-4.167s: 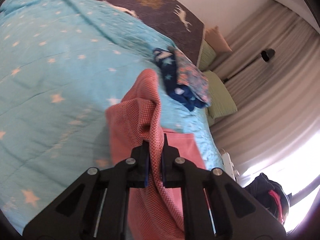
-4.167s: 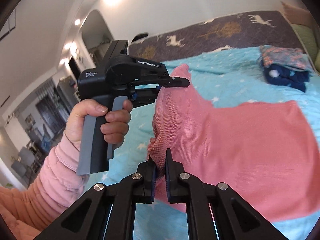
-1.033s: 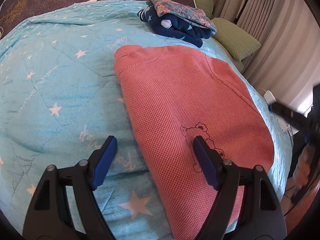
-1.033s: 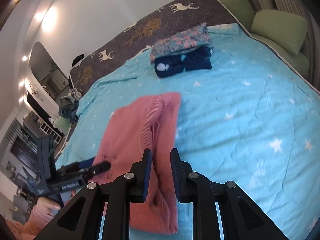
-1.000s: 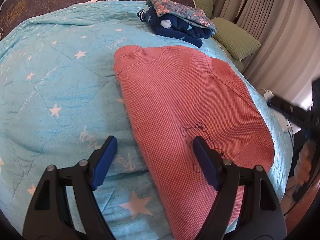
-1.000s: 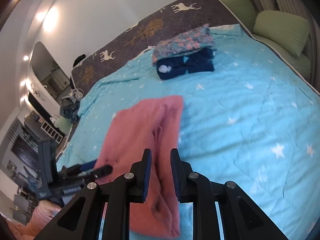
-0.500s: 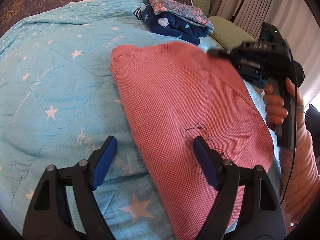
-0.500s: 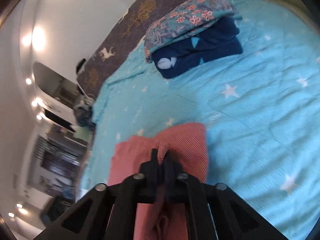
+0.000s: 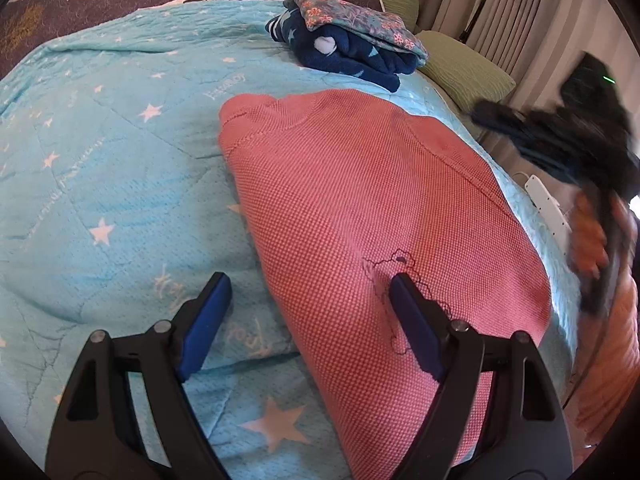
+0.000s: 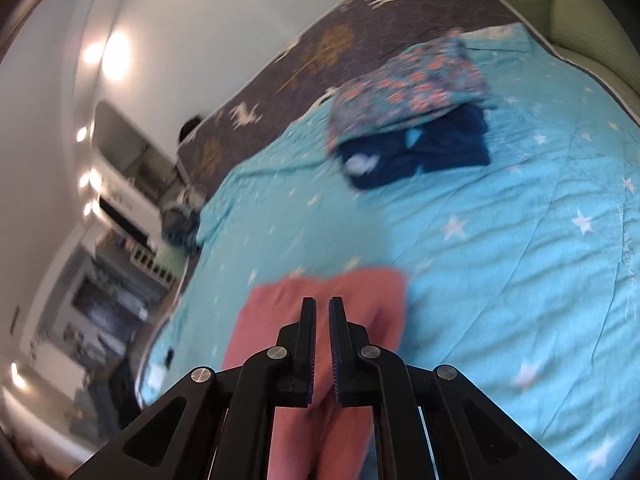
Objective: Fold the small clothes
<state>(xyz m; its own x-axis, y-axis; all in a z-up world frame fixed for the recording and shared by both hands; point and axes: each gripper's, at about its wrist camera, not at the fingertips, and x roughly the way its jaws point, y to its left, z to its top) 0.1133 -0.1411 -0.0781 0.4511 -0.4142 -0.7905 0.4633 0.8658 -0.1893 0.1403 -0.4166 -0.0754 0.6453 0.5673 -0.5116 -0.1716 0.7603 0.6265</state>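
A pink knit garment (image 9: 360, 200) with a small bear outline lies folded flat on the turquoise star bedspread (image 9: 100, 160). My left gripper (image 9: 308, 278) hovers over its near left edge. It is open and its jaws are widening. One finger is over the bear, the other over the bedspread. My right gripper (image 10: 322, 300) sits above the garment's (image 10: 280, 308) far end. Its jaws are nearly together and just starting to part, with no cloth pinched at the tips. In the left wrist view the right gripper (image 9: 476, 114) is a blur at the garment's right side.
A folded stack, floral cloth over navy (image 9: 352, 44) (image 10: 408, 120), lies near the head of the bed. Green pillows (image 9: 464, 72) line the right side by the curtains. A white power strip (image 9: 548, 208) lies beyond the right edge. A person's hand (image 9: 588, 240) holds the right gripper.
The right gripper had pinched a fold of the pink garment half a second ago. It has since let go and swung back to the right. The left gripper stayed put.
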